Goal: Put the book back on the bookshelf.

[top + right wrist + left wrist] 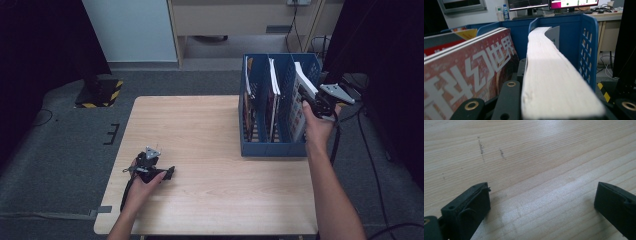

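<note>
A blue three-slot file rack [272, 148] stands on the right side of the wooden table [200, 130]. A thick book with white page edges [305, 79] is tilted in its rightmost slot. My right gripper [312, 104] is shut on that book at the slot's near end. In the right gripper view the page block [554, 75] runs between the two black jaws of the right gripper [564, 107], beside the rack wall [587, 37]. My left gripper [167, 173] lies low on the table's near left. In its own view the left gripper [541, 207] stands open over bare wood.
Magazines [274, 80] stand in the rack's other slots, one with a red cover and white characters [474, 70]. A black-and-yellow striped stand base [100, 92] sits on the floor beyond the table's far left corner. Cables [370, 150] run over the carpet on the right.
</note>
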`<state>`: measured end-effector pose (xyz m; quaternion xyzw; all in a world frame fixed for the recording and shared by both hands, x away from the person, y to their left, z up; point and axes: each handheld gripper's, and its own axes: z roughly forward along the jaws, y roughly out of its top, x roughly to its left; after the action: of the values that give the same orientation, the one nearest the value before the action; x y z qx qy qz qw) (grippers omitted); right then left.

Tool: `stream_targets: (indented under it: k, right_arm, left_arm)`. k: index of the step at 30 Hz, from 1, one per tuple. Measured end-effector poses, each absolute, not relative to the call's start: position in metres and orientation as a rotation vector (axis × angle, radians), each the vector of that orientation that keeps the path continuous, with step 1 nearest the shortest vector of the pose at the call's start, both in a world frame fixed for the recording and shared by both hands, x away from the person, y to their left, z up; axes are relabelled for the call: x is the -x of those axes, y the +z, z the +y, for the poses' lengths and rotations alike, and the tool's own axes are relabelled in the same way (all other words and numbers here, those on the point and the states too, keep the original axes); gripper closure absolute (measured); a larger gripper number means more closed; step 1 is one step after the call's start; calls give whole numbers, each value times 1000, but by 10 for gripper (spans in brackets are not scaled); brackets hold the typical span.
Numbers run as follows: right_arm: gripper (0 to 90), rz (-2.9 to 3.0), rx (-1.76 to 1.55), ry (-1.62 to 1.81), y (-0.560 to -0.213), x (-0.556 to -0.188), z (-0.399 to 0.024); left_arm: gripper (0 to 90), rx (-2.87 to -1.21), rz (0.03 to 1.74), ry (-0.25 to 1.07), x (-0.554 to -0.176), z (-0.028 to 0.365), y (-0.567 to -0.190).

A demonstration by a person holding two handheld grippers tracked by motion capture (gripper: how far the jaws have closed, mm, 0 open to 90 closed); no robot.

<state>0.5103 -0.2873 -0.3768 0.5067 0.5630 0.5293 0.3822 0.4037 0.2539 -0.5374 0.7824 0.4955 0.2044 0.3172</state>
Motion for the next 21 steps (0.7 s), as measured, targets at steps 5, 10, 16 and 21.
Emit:
stream_targets:
  k: [5, 10, 16, 21]
  right_arm:
    - [719, 1426, -1293, 1339, -381, -504, -290]
    - [704, 1450, -1282, 1336, -380, -501, -291]
    - [664, 1476, -1264, 1362, -378, -502, -289]
    - [712, 1491, -1257, 1339, -376, -505, -288]
  left_arm:
    - [0, -2060, 1303, 537, -404, 254, -537]
    - [0, -2062, 1302, 538, -404, 254, -537]
    - [0, -2062, 1301, 539, -404, 254, -537]
    - [0, -2062, 1301, 539, -404, 254, -537]
